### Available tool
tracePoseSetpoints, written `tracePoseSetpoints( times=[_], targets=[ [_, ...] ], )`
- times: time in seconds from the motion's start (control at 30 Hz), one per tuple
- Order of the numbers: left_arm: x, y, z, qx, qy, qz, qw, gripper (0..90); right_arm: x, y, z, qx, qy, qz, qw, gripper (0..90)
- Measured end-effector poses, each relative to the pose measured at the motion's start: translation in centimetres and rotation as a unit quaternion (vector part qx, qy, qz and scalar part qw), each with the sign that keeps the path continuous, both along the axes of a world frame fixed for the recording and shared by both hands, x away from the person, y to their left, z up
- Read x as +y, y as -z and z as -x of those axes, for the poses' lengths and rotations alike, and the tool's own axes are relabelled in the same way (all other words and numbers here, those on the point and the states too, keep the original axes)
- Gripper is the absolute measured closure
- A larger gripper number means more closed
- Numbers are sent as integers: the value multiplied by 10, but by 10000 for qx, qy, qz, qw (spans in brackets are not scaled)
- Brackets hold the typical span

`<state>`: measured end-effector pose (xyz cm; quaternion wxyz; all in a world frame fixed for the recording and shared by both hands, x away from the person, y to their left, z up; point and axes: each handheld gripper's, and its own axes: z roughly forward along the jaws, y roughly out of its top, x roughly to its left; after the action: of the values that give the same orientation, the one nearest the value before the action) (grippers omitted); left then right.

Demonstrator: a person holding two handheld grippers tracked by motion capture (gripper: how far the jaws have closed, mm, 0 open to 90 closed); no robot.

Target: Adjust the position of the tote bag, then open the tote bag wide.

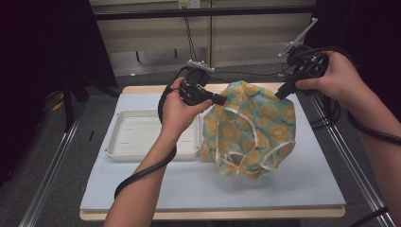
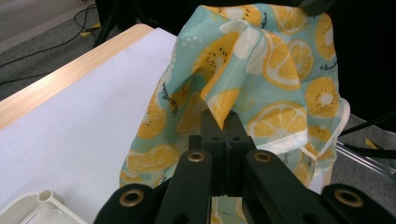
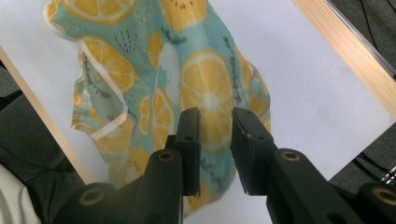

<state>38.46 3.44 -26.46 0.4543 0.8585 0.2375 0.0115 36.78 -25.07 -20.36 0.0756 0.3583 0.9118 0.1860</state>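
1. Two grippers meet the cloth (image 1: pixel 250 127) at centre frame, above the table (image 1: pixel 307 184).
2. The left gripper (image 1: pixel 221 99) is clamped on a fold at its upper left.
3. The right gripper (image 3: pixel 215 135) has its jaws parted; the cloth seems to hang just beyond them.
4. A tray (image 1: pixel 137 132) lies at left.

High view: looking forward and down over the table (image 1: pixel 302 189).
Gripper views: riding close, both facing the cloth (image 2: pixel 280 70).
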Motion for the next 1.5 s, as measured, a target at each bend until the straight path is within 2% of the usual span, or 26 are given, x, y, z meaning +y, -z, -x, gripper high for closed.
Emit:
tracePoseSetpoints(
  times=[0.07, 0.17, 0.23, 0.3, 0.33, 0.43, 0.47, 0.53, 0.63, 0.87, 0.93, 1.1, 1.2, 1.3, 1.37, 1.43, 1.5],
  targets=[
    [0, 0, 0, 8, 25, 22, 10000, 900, 5, 3, -2, 45, -48, 21, 10000, 869],
    [0, 0, 1, -3, 37, -10, 10000, 900, 7, 6, -4, 45, -42, 115, 9999, 900],
    [0, 0, 1, -3, 30, 6, 10000, 900, 7, 5, -5, 53, -94, 122, 9999, 900],
    [1, 1, 0, 15, 5, -36, 10000, 900, 5, 1, -5, 62, -49, 75, 9999, 900],
    [1, 2, -1, 11, 4, 3, 10000, 900, 3, -4, -6, 48, 22, -37, 10000, 900],
    [3, 5, -3, 68, 3, 31, 10000, 900, 0, -8, -7, 48, 59, -62, 10000, 900],
    [4, 4, -3, 71, -6, -26, 10000, 900, -2, -13, -8, -56, 106, -78, 9999, 900],
    [5, 4, -4, 63, -4, -36, 10000, 900, -3, -15, -10, -19, 98, -94, 9999, 900],
    [5, 1, -5, 85, -22, -15, 10000, 900, -6, -20, -17, -221, 259, -87, 9994, 900],
    [4, 4, -6, 107, -2, -9, 9999, 900, 1, -3, -29, -89, 249, -49, 9996, 900],
    [6, 5, -6, 115, 21, 3, 9999, 900, 4, 9, -32, 56, 177, 26, 9998, 900],
    [10, 7, -5, 149, -58, 6, 9999, 899, 6, 24, -34, 251, 176, 18, 9995, 900],
    [11, 9, -5, 175, -34, 61, 9998, 897, 7, 29, -34, 286, 145, 78, 9995, 900],
    [11, 5, -5, 84, -85, 110, 9999, 876, 8, 32, -34, 331, 187, 104, 9992, 900],
    [10, 2, -5, -10, -67, 151, 9999, 871, 9, 36, -34, 354, 135, 74, 9993, 900],
    [9, 0, -6, -50, -109, 107, 9999, 817, 9, 40, -35, 401, 87, 40, 9992, 900],
    [6, -1, -8, -93, -116, 136, 9998, 812, 10, 46, -36, 423, 43, 96, 9990, 900]
  ],
)
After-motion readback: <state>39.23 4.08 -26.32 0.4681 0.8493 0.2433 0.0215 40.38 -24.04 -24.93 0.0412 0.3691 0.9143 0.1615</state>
